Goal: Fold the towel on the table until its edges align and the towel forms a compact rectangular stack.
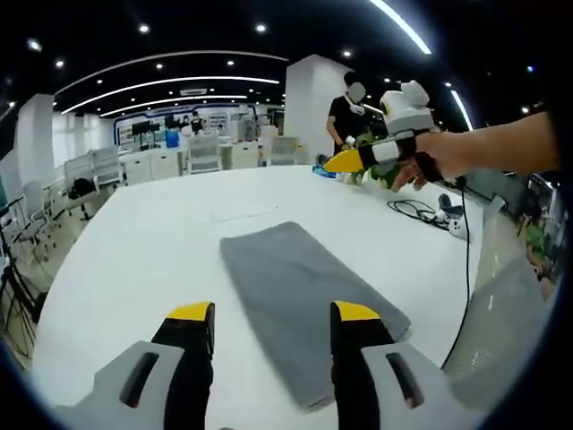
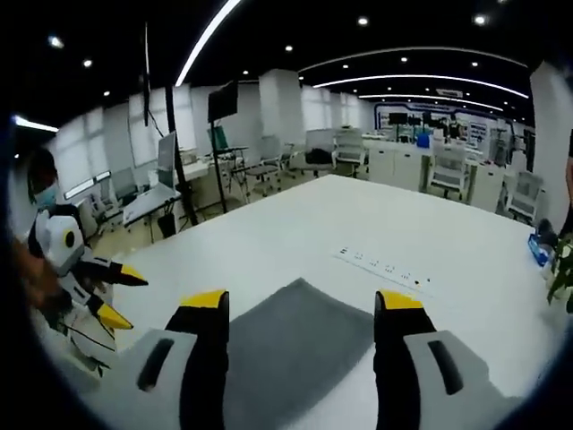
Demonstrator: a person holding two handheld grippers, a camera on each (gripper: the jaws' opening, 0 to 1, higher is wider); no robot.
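Observation:
A grey towel (image 1: 300, 300) lies flat on the white table (image 1: 143, 242) as a long folded rectangle. My left gripper (image 1: 273, 313) hovers open over its near end, the yellow-tipped jaws wide apart and holding nothing. A hand holds my right gripper (image 1: 347, 161) in the air above the table's far right side, away from the towel. In the right gripper view the towel (image 2: 295, 345) lies below and between the open jaws of the right gripper (image 2: 302, 301), which are empty. The left gripper (image 2: 121, 294) shows at the left edge, jaws spread.
A black cable (image 1: 416, 210) and a small white device lie on the table's right side. A flush socket panel (image 2: 385, 266) sits beyond the towel. A potted plant (image 1: 372, 172) and a standing person (image 1: 345, 116) are at the far edge. Desks and chairs surround the table.

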